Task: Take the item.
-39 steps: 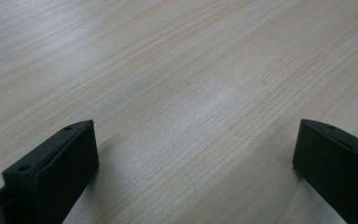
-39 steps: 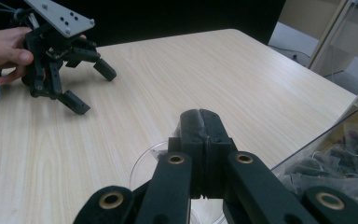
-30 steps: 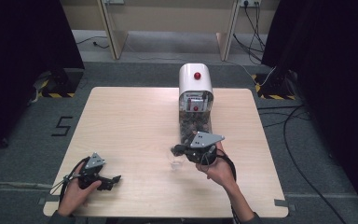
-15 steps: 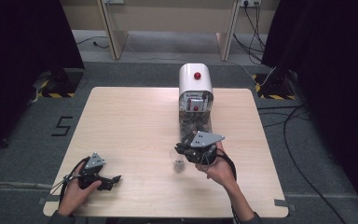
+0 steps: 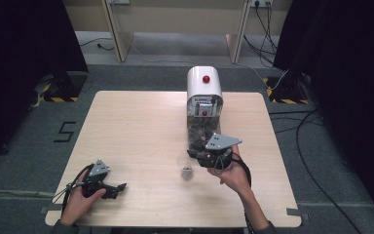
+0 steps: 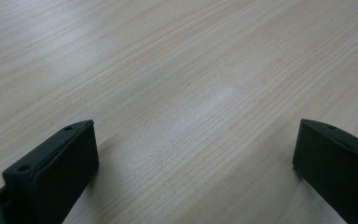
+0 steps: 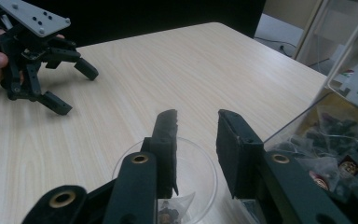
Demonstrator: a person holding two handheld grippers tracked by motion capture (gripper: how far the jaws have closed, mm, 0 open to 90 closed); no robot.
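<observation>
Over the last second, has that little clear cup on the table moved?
Yes. The clear cup has slid toward the person's edge, farther from the white dispenser, and now sits just left of the right gripper.

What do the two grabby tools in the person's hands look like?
Both are black. Each tool has two chunky, flat-faced jaws on jointed arms with brass-coloured rivets. The left tool and the right tool each carry a grey three-cornered plate on top, dotted with small holes. A black cable loops away from each one. The person's hands and forearms are bare; no sleeves show.
</observation>
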